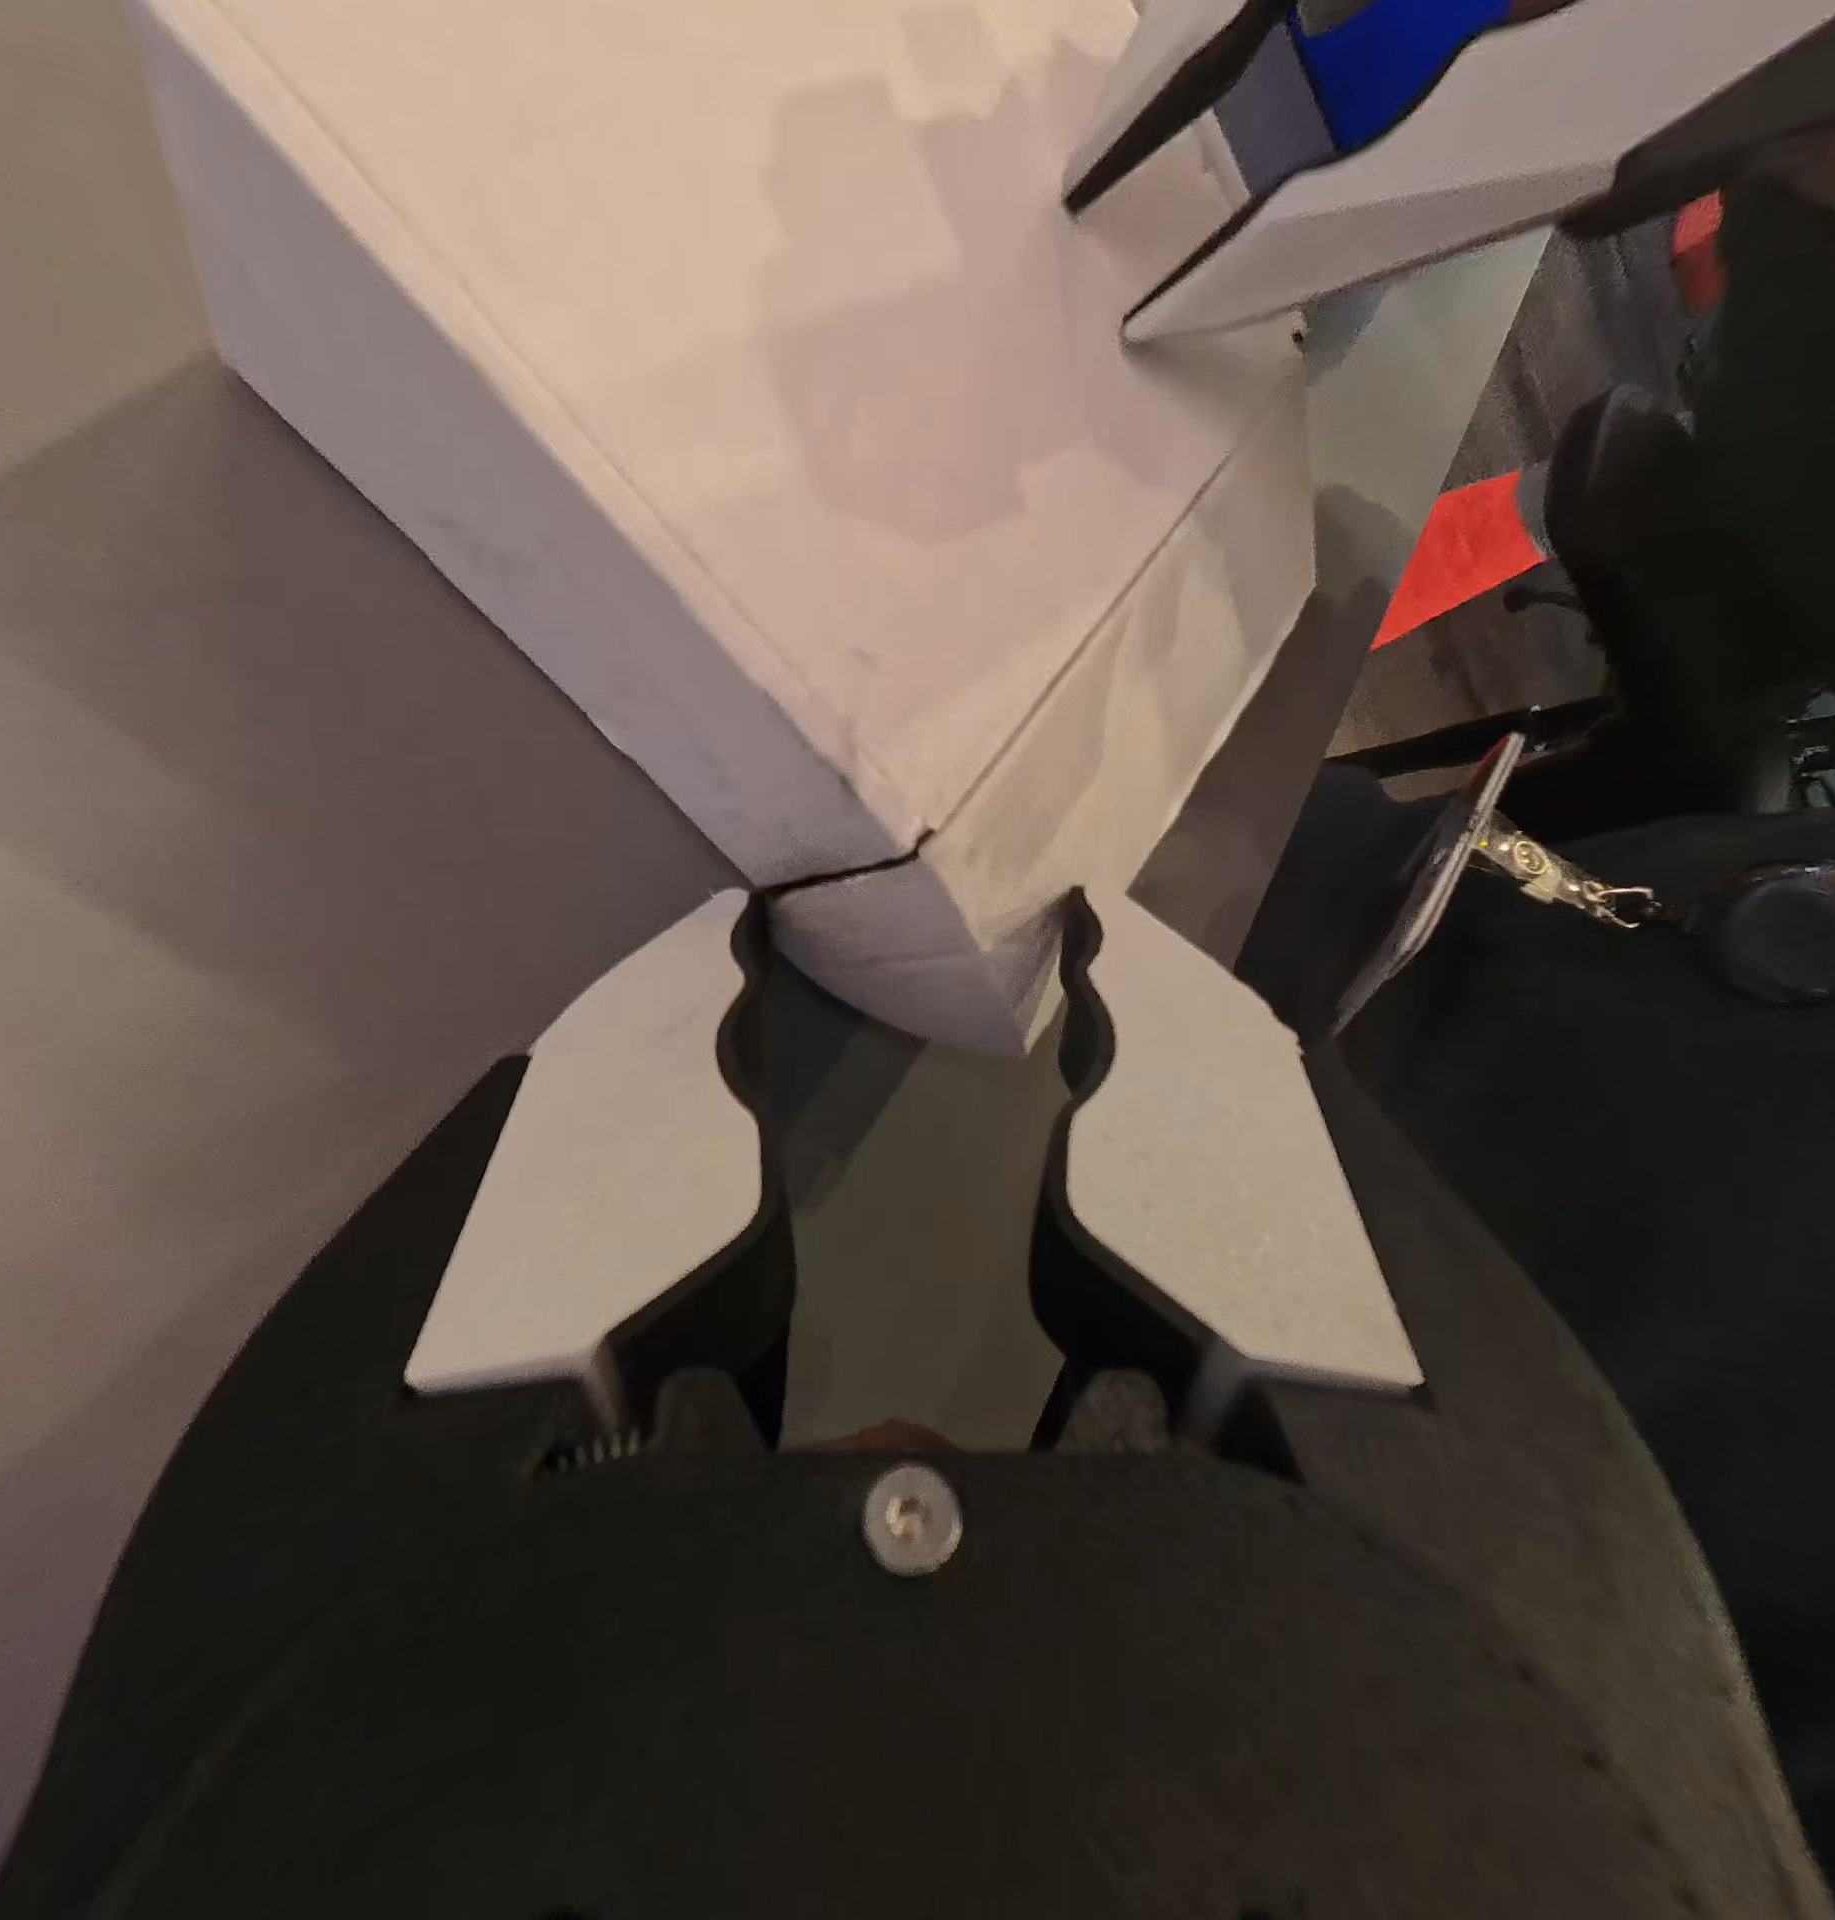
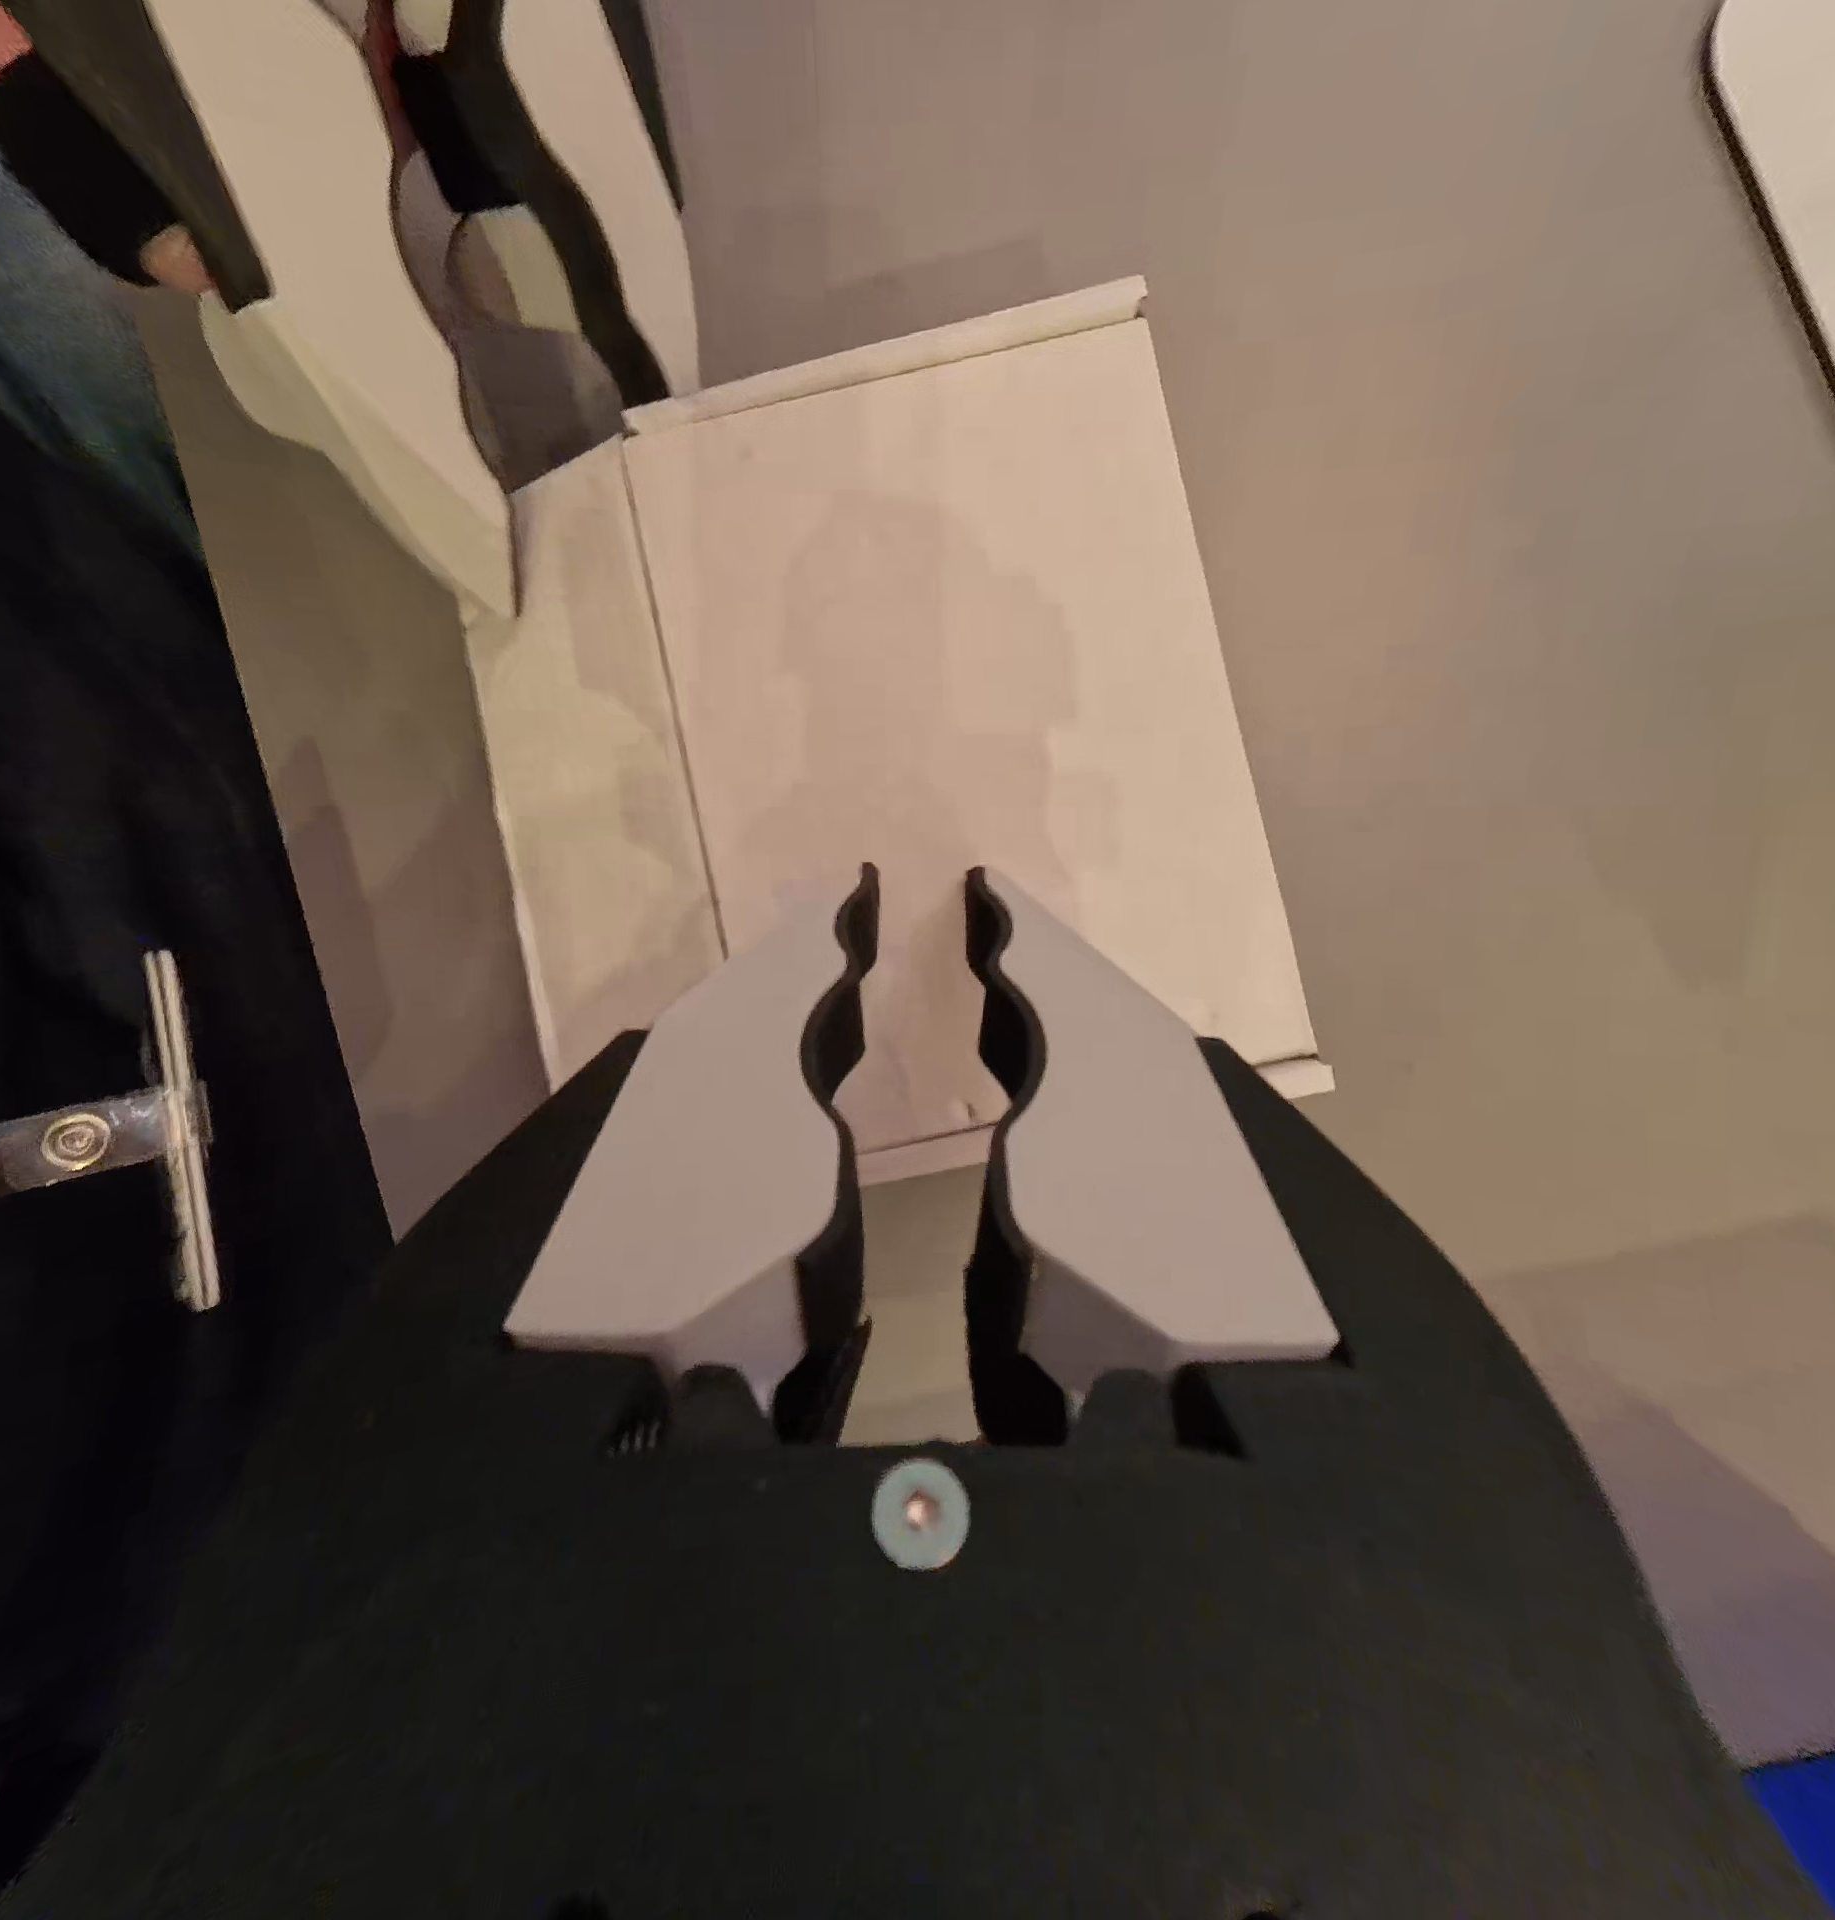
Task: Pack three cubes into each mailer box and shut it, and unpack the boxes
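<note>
Grey table (image 2: 1515,623), L gripper (image 1: 913,914) fingers open round mailer box (image 1: 684,364) corner, R gripper (image 2: 918,883) fingers slightly open, empty.

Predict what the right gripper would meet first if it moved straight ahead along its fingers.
Probably the closed white mailer box: the right gripper, slightly open and empty, points over its lid. Depth is unclear, so it might skim above the lid.

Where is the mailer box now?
The shut white box lies on the table, under the right gripper; the left gripper meets its corner.
</note>
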A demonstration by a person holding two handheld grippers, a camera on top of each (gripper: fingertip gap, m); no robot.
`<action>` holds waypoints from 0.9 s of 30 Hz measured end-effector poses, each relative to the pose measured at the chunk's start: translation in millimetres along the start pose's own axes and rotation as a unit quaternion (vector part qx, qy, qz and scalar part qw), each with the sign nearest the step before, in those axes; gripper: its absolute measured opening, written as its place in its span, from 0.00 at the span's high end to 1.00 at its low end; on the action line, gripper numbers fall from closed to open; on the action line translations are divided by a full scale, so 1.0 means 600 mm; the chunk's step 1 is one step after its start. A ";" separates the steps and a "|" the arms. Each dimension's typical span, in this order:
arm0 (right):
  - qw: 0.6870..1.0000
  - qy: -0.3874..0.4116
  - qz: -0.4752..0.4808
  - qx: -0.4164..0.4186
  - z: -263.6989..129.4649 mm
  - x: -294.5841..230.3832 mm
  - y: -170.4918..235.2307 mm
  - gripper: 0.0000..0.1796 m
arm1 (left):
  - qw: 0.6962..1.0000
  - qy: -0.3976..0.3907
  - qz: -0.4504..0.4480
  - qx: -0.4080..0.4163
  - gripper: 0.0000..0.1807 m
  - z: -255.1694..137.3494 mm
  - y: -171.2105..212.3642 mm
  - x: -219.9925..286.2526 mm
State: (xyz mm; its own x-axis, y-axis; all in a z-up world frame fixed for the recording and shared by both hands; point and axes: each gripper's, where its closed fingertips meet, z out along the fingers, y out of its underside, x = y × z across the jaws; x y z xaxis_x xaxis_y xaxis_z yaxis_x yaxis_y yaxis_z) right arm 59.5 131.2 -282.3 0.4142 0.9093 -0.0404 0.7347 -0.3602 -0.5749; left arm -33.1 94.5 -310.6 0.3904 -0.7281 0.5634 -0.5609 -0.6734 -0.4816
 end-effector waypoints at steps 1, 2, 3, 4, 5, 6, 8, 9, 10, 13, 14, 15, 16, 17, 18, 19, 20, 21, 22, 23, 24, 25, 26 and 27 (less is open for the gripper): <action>1.000 0.004 -0.002 0.003 0.000 0.001 0.000 0.93 | 1.000 0.007 -0.003 0.004 0.70 0.002 0.001 0.004; 1.000 0.007 -0.005 0.005 0.000 0.001 0.000 0.93 | 1.000 0.005 -0.003 0.005 0.70 0.002 0.002 0.005; 1.000 0.009 -0.006 0.004 0.000 0.001 0.000 0.93 | 1.000 0.000 0.000 0.005 0.70 0.001 0.002 0.005; 1.000 0.010 -0.005 0.003 0.000 0.001 0.001 0.93 | 1.000 0.002 0.000 0.003 0.69 0.001 0.004 0.007; 1.000 0.008 -0.003 0.003 0.000 0.000 0.001 0.93 | 1.000 0.011 -0.004 -0.003 0.69 0.003 0.007 0.013; 1.000 0.007 -0.004 0.003 0.000 -0.001 0.001 0.93 | 1.000 0.011 -0.005 -0.002 0.69 0.005 0.008 0.015; 1.000 0.004 0.000 0.008 0.000 -0.001 0.001 0.93 | 1.000 0.015 -0.012 0.005 0.70 0.008 0.008 0.018; 1.000 0.004 0.001 0.010 0.000 -0.001 0.001 0.93 | 0.999 0.022 -0.024 0.011 0.70 0.009 0.006 0.020; 1.000 0.005 0.001 0.010 0.000 -0.001 0.001 0.93 | 0.999 0.022 -0.028 0.016 0.70 0.010 0.006 0.019; 1.000 0.008 0.001 0.007 0.000 -0.001 0.001 0.93 | 0.998 0.028 -0.039 0.028 0.70 0.012 0.005 0.022; 1.000 0.006 0.002 0.008 0.000 -0.001 0.001 0.93 | 0.998 0.040 -0.047 0.034 0.70 0.014 0.005 0.025; 1.000 0.005 0.004 0.010 0.000 -0.001 0.001 0.93 | 0.996 0.055 -0.059 0.041 0.71 0.015 0.005 0.028; 1.000 0.004 0.005 0.013 0.000 -0.001 0.001 0.93 | 0.993 0.073 -0.072 0.050 0.71 0.015 0.004 0.033; 1.000 0.004 0.006 0.015 0.000 -0.001 0.001 0.93 | 0.990 0.094 -0.087 0.061 0.71 0.015 0.002 0.038; 1.000 0.003 0.007 0.015 0.000 -0.002 0.001 0.93 | 0.986 0.113 -0.099 0.069 0.72 0.017 0.001 0.045; 1.000 0.003 0.008 0.016 0.000 -0.003 0.001 0.93 | 0.985 0.122 -0.101 0.070 0.72 0.020 0.002 0.052; 1.000 0.004 0.008 0.016 0.000 -0.003 0.001 0.93 | 0.986 0.111 -0.097 0.073 0.72 0.022 0.003 0.052; 1.000 0.004 0.008 0.016 -0.001 -0.003 0.001 0.93 | 0.989 0.091 -0.085 0.075 0.72 0.022 0.003 0.047; 1.000 0.004 0.009 0.018 0.000 -0.003 0.001 0.93 | 0.990 0.080 -0.083 0.077 0.71 0.022 0.004 0.045; 1.000 0.003 0.011 0.018 0.000 -0.002 0.001 0.93 | 0.990 0.073 -0.086 0.082 0.71 0.022 0.004 0.044; 1.000 0.002 0.011 0.019 -0.001 -0.002 0.001 0.93 | 0.990 0.063 -0.087 0.087 0.70 0.022 0.005 0.042; 1.000 0.002 0.010 0.019 -0.001 -0.002 0.001 0.93 | 0.991 0.053 -0.085 0.090 0.70 0.022 0.006 0.039; 1.000 0.001 0.011 0.020 -0.001 -0.002 0.001 0.93 | 0.991 0.043 -0.083 0.095 0.69 0.019 0.007 0.036; 1.000 0.001 0.011 0.020 -0.001 -0.002 0.001 0.93 | 0.992 0.034 -0.080 0.096 0.69 0.017 0.009 0.034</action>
State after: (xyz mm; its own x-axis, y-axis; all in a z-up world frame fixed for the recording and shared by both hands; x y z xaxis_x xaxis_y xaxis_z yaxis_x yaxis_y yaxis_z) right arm 59.8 129.5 -282.3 0.4321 0.9004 -0.0516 0.7029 -0.3721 -0.6062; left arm -20.5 74.6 -308.3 0.4099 -0.6035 0.6839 -0.3427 -0.7968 -0.4977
